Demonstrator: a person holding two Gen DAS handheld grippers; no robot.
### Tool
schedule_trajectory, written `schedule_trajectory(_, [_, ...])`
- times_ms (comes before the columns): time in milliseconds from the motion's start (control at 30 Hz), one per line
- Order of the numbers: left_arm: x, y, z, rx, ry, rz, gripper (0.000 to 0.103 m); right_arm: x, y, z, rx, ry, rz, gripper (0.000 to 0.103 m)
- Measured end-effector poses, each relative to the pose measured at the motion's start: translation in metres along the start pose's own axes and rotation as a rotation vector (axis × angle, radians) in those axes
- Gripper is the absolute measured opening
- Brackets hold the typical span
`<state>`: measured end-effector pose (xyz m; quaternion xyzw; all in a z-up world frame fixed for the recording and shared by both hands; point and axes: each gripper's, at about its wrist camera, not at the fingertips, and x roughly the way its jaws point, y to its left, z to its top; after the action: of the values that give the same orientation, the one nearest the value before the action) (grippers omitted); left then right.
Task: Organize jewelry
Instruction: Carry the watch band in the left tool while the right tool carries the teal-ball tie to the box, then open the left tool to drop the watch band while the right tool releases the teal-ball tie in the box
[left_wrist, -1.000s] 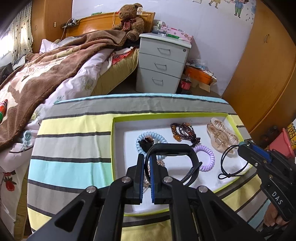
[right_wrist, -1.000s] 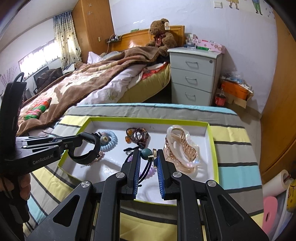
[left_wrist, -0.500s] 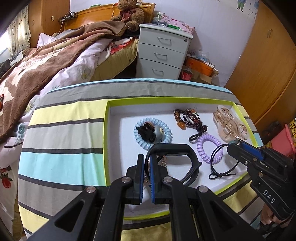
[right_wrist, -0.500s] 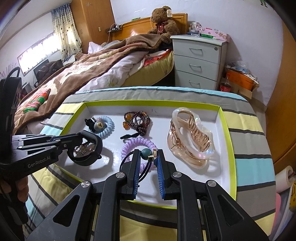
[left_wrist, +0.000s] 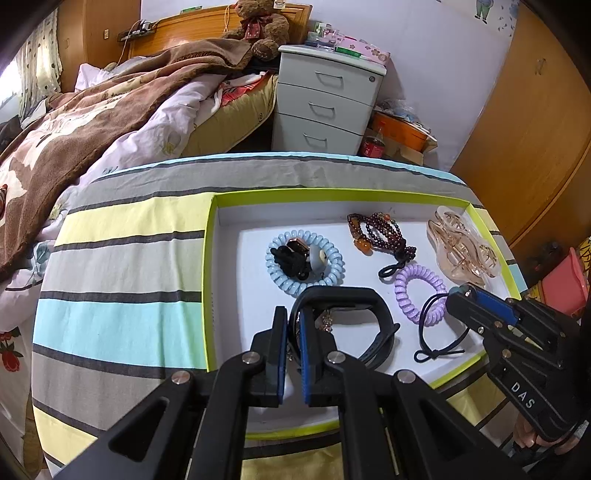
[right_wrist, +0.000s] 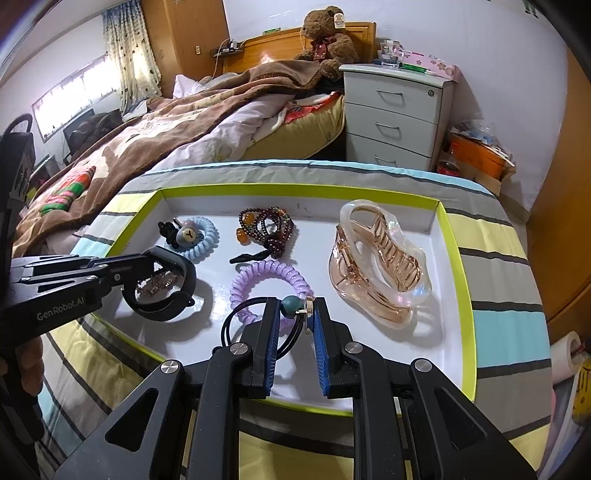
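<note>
Left tool (left_wrist: 292, 332) pinching black band (left_wrist: 343, 325); right tool (right_wrist: 294, 325) pinching black hair tie (right_wrist: 240, 321) by bead. Risk: tie loop snagging purple coil (right_wrist: 271, 280), dragging it across tray (right_wrist: 303, 190).

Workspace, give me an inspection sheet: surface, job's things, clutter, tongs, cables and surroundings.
Surface: striped cloth under a white tray with a green rim.
Job's things: blue coil tie, beaded bracelet, purple coil tie, clear claw clip, black band, black elastic with a bead, all at the tray.
Clutter: nothing seen.
Tongs: left tongs shut on the black band; right tongs shut on the elastic's bead.
Cables: nothing seen on the surface.
Surroundings: bed, teddy bear, drawer unit.
</note>
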<state>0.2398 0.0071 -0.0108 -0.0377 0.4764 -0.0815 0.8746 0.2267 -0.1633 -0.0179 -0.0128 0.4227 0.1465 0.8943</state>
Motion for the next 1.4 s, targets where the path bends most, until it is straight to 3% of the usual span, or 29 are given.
schedule_trajectory(500, [0.001, 0.000, 0.000, -0.007, 0.010, 0.006, 0.020, 0.001, 0.002, -0.004, -0.014, 0.000, -0.016, 0.019])
schedule_trajectory(667, [0.001, 0.000, 0.000, -0.008, 0.006, 0.006, 0.033, -0.001, -0.001, -0.005, -0.010, -0.006, -0.015, 0.020])
schedule_trajectory(900, [-0.003, -0.001, -0.001, -0.008, 0.002, 0.008, 0.042, -0.004, 0.000, -0.004, -0.010, -0.013, -0.013, 0.033])
schedule_trajectory(1233, [-0.006, -0.001, -0.004, -0.021, 0.004, 0.006, 0.049, -0.007, 0.001, -0.004, -0.004, -0.019, -0.026, 0.038])
schedule_trajectory(1400, [-0.010, -0.002, -0.004, -0.025, -0.009, 0.008, 0.055, -0.011, 0.001, -0.006, 0.009, -0.030, -0.021, 0.045])
